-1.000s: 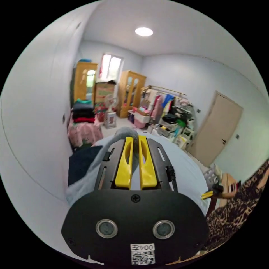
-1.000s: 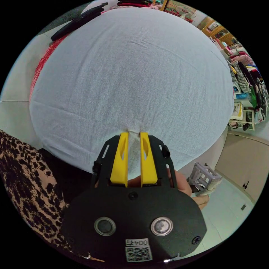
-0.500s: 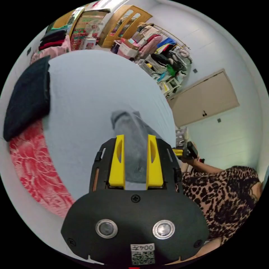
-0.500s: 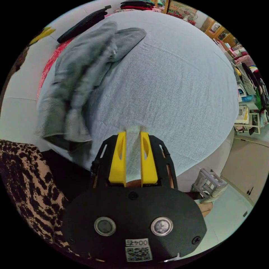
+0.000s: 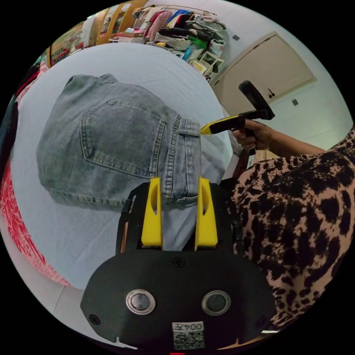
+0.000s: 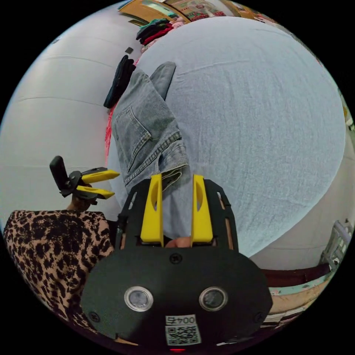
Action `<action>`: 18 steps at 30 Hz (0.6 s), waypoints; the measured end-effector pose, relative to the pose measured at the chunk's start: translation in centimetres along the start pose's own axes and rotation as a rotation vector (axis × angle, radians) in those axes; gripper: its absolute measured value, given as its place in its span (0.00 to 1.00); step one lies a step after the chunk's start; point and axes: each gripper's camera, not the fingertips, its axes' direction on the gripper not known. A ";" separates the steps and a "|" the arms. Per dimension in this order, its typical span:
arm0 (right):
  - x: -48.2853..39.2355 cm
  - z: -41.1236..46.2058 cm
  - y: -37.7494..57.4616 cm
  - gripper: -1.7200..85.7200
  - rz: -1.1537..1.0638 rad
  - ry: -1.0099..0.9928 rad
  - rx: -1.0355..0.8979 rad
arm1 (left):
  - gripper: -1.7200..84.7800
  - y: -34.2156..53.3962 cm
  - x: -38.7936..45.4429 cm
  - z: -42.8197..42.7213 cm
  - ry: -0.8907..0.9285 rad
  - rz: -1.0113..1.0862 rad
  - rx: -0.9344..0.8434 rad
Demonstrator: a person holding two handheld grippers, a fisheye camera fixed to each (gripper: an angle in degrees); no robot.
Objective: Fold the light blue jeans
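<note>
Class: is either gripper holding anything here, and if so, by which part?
Nothing is held: both the left gripper and the right gripper are open over the jeans.

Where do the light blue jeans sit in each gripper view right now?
Left gripper view: light blue jeans fill centre-left, back pocket up, waistband between the open jaws.
Right gripper view: jeans run from upper-left of centre to the open jaws.
Shared landmark: the pale blue bed sheet under them.

Your two cameras both look down close at the bed from its edge, and both see the jeans
</note>
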 end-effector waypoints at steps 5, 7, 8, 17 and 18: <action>-0.5 -0.2 0.4 0.06 -0.034 -0.155 0.050 | 0.19 0.7 0.1 0.3 0.049 -0.065 0.039; -2.0 -0.6 0.4 0.04 -0.101 -0.188 0.054 | 0.20 0.1 1.2 0.5 0.052 -0.049 0.067; -3.1 -0.6 0.3 0.03 -0.142 -0.181 0.043 | 0.21 -0.2 1.6 0.7 0.048 -0.041 0.073; -7.5 -1.2 1.4 0.02 -0.295 -0.130 -0.037 | 0.22 -5.6 3.6 7.0 -0.027 -0.018 0.028; -7.7 -1.4 1.7 0.03 -0.299 -0.131 -0.042 | 0.20 -5.5 2.9 7.1 0.046 -0.055 0.071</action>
